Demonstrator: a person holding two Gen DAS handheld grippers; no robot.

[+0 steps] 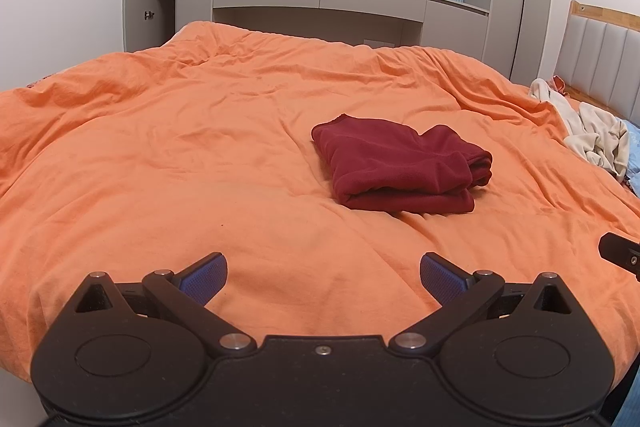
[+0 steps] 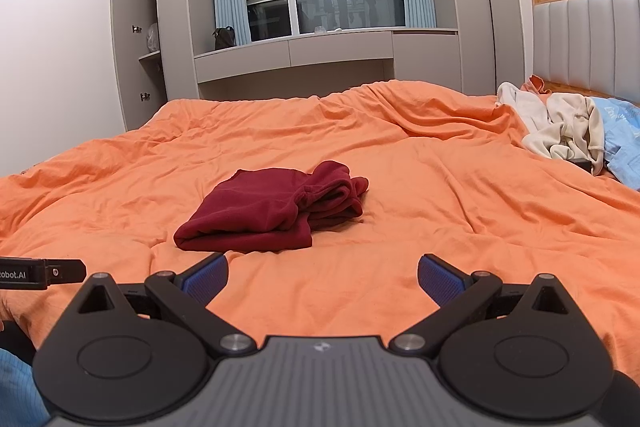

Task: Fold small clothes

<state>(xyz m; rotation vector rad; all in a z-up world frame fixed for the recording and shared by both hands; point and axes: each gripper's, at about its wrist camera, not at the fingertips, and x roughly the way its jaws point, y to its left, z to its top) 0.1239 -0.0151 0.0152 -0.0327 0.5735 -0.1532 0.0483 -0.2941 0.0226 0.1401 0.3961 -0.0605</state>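
On the bed, over the orange blanket [image 1: 200, 147], we are holding our left gripper [image 1: 323, 277] with its blue fingers [image 1: 204, 281] spread wide apart. It is gripping nothing and touching nothing. We are holding our right gripper [image 2: 323, 277] the same way, its fingers wide apart and not holding anything. Ahead of both, the dark red cloth [image 1: 400, 163] is lying folded in a small pile in the middle of the blanket, well apart from both grippers. Near the headboard [image 2: 584, 39], a cream cloth [image 2: 560, 127] is lying bunched up beside a light blue cloth [image 2: 620, 135].
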